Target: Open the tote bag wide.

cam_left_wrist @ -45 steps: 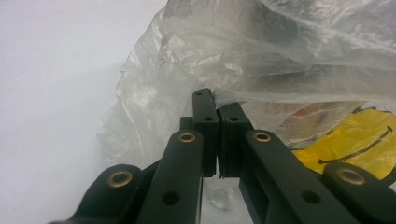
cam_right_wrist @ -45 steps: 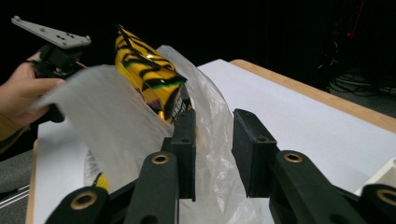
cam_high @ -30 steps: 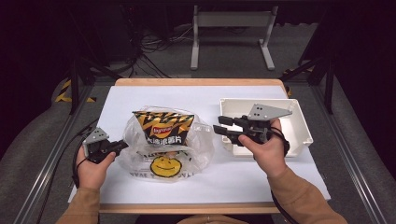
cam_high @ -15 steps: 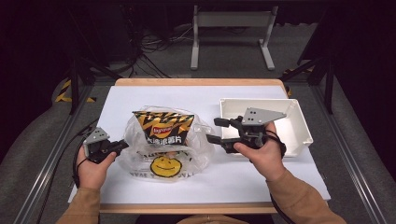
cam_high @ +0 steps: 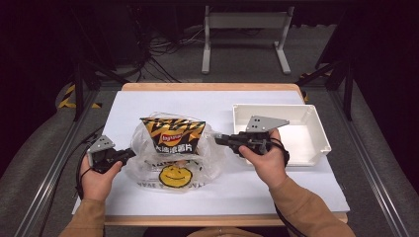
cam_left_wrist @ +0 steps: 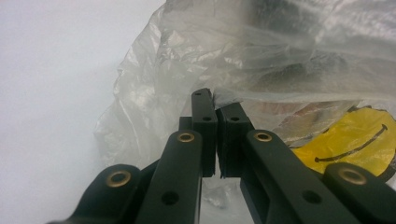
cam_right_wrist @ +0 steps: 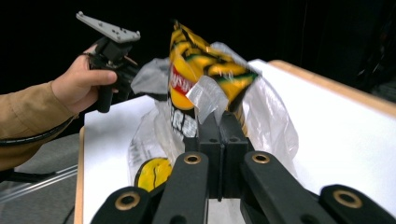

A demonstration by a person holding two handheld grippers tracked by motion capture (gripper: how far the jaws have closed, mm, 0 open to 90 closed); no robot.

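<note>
- the chip bag (cam_high: 172,134) stood upright inside the clear plastic bag (cam_high: 173,163) with the yellow smiley print, on the white table sheet (cam_high: 276,192) left of centre; its top stuck out of the bag mouth.
- left gripper (cam_left_wrist: 216,109) had its jaws closed on the left edge of the plastic bag, a fold of film pinched between the pads.
- right gripper (cam_right_wrist: 220,122) had just closed its jaws; in the right gripper view a tab of clear film at the bag's right rim sat between the tips, so it appeared clamped on the plastic bag, right against the chip bag.
- the empty white tray (cam_high: 316,143) sat to the right, behind the right hand (cam_high: 267,163).
- risk: the film was thin and slick. if the two grippers pulled apart hard it could tear at the pinch, or slip out of the shallower right-hand grip.
- risk: uneven pull might tip the chip bag over sideways or drag the whole bundle across the sheet instead of spreading the mouth.
- risk: i could not tell whether the right tips caught only film or also a corner of the chip bag; if both, lifting would crumple the chips rather than free them.
</note>
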